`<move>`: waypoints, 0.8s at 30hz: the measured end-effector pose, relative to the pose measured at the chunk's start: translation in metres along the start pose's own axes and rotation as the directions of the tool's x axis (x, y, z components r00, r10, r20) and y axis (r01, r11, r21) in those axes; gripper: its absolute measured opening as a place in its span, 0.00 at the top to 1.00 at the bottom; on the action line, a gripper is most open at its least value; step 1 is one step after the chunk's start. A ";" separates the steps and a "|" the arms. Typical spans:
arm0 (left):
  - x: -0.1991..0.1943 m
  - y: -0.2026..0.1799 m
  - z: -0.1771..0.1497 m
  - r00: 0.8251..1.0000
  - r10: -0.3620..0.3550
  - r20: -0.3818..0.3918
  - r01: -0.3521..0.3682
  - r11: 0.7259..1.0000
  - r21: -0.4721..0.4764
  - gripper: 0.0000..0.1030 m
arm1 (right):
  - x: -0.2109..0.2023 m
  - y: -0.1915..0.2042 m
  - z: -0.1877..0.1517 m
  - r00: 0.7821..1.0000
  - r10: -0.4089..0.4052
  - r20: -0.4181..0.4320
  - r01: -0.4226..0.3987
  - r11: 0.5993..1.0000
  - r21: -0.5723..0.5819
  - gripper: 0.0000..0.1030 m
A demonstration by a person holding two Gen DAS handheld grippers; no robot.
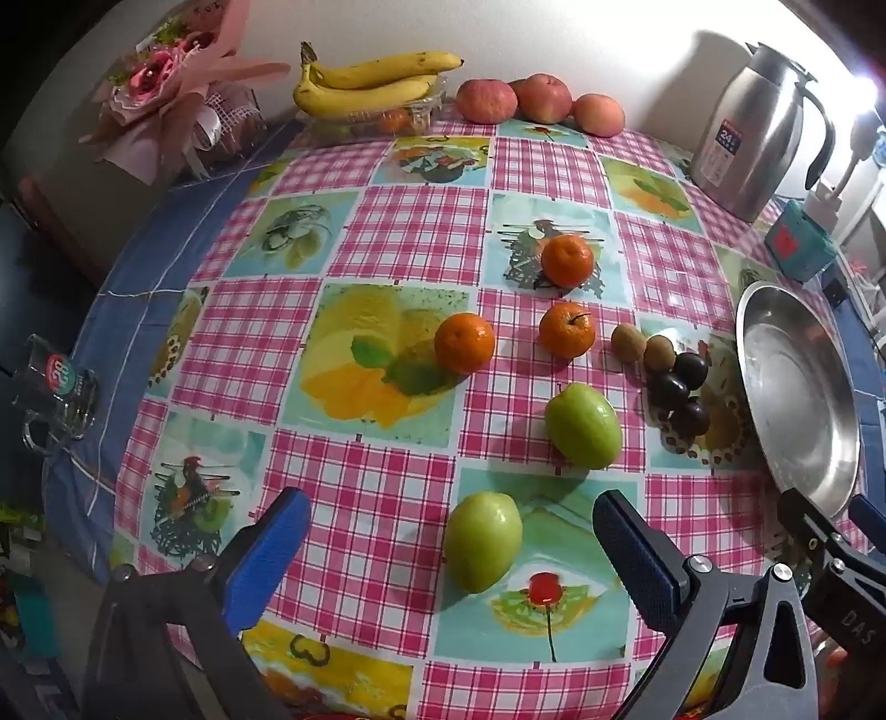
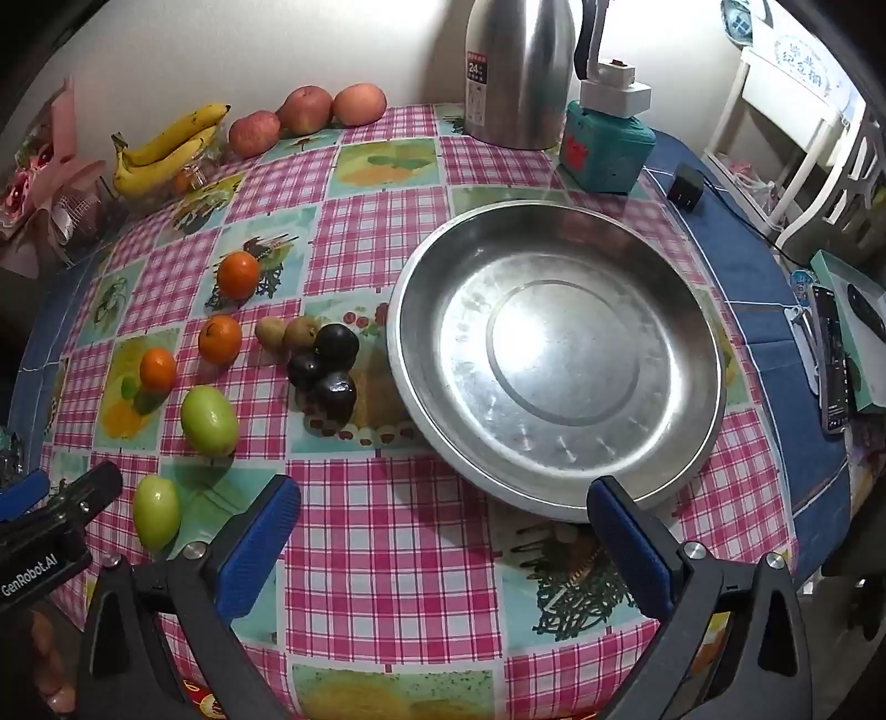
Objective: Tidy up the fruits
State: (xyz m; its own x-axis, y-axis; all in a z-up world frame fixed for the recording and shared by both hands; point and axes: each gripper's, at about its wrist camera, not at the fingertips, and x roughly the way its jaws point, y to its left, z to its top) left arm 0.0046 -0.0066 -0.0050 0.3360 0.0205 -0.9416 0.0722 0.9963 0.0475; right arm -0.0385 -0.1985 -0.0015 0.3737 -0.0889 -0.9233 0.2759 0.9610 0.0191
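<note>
The left gripper (image 1: 451,559) is open, its jaws framing the nearest green fruit (image 1: 483,540) on the table; centre the pads on its widest part before closing. The right gripper (image 2: 443,545) is open and empty before the empty metal bowl (image 2: 556,354)

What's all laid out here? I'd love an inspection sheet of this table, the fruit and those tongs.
Surface: round table under a pink checked fruit-print cloth.
Job's things: empty steel basin; three orange mandarins, two green fruits, two brown kiwis, three dark plums loose on the cloth.
Clutter: yellow bananas, red apples, steel thermos jug, teal box, pink bouquet.
Grippers: left tongs open around one green fruit; right tongs open, empty.
Cables: black adapter and cord.
Surroundings: white wall.
</note>
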 end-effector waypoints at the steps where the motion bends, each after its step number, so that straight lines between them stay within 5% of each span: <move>1: -0.002 0.000 -0.002 1.000 -0.009 0.019 0.009 1.000 0.003 0.00 | 0.000 -0.001 0.000 1.000 0.000 0.001 0.000 1.000 0.003 0.00; 24: -0.003 -0.005 -0.003 0.999 -0.026 0.041 0.024 0.999 0.040 0.00 | -0.001 -0.009 -0.002 1.000 0.004 0.020 -0.005 0.999 0.049 0.00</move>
State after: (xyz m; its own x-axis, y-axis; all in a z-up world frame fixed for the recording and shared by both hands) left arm 0.0006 -0.0115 -0.0030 0.3724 -0.0084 -0.9280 0.1173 0.9924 0.0381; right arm -0.0428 -0.2068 -0.0013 0.3921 -0.0897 -0.9155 0.3167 0.9476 0.0427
